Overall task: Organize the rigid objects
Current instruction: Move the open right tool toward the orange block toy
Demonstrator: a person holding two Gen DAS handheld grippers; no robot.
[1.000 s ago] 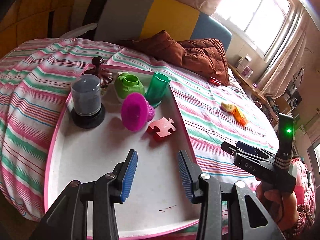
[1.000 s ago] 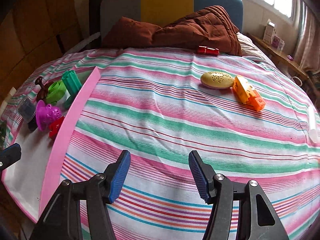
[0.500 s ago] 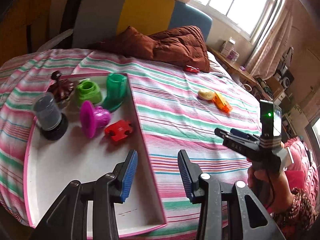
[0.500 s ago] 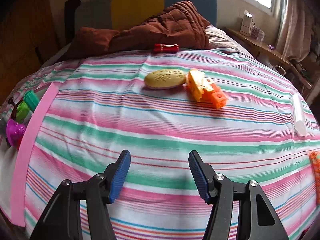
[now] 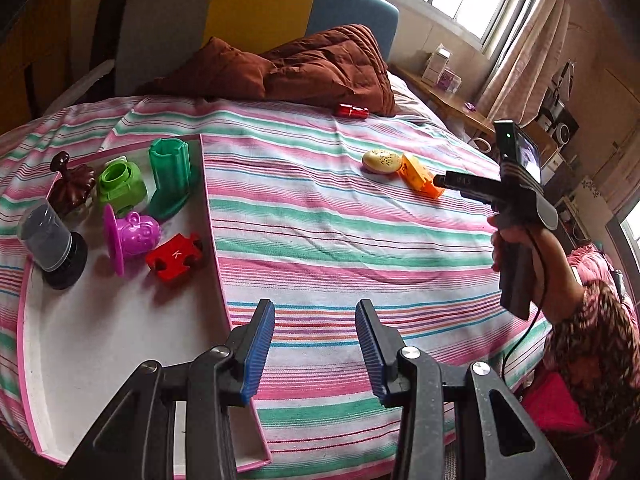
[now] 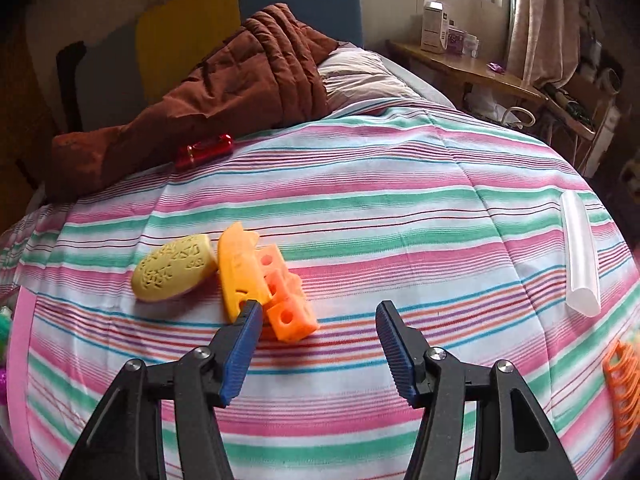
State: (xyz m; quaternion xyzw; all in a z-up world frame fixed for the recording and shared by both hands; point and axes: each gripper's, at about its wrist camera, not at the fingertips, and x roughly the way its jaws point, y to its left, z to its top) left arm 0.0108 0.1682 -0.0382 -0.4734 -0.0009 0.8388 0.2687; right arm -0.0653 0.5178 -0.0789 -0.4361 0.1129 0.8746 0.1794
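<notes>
A bed covered with a pink, green and white striped sheet (image 6: 400,208) fills both views. An orange toy block piece (image 6: 268,284), made of a smooth yellow-orange wedge joined to a row of orange cubes with round holes, lies flat on the sheet. In the right wrist view its long axis runs from upper left to lower right, slanting toward the camera, with the holed cube end nearest. A pale yellow oval with a pierced pattern (image 6: 174,268) touches its far left side.

The right gripper (image 6: 318,320) hovers just above the sheet with its 2 blue-padded jaws spread apart and nothing between them; they have just been closing somewhat. The orange piece sits at the tip of the gripper's left finger (image 6: 244,332), mostly outside the gap, not pressed by either pad. A clear plastic tube (image 6: 580,256) lies well apart to the right, and a small red cylinder (image 6: 204,152) rests against a brown quilt (image 6: 224,92) at the head of the bed.

The left gripper (image 5: 316,328) also stands open and empty, over the sheet beside the pink rim of a white tray (image 5: 100,344). The tray holds a green pillar (image 5: 170,176), a lime green piece (image 5: 120,182), a purple toy cup (image 5: 130,236), a red puzzle piece (image 5: 174,256), a dark jar (image 5: 50,240) and a brown figure (image 5: 72,186). A hand (image 5: 524,248) grips the right tool's handle.
</notes>
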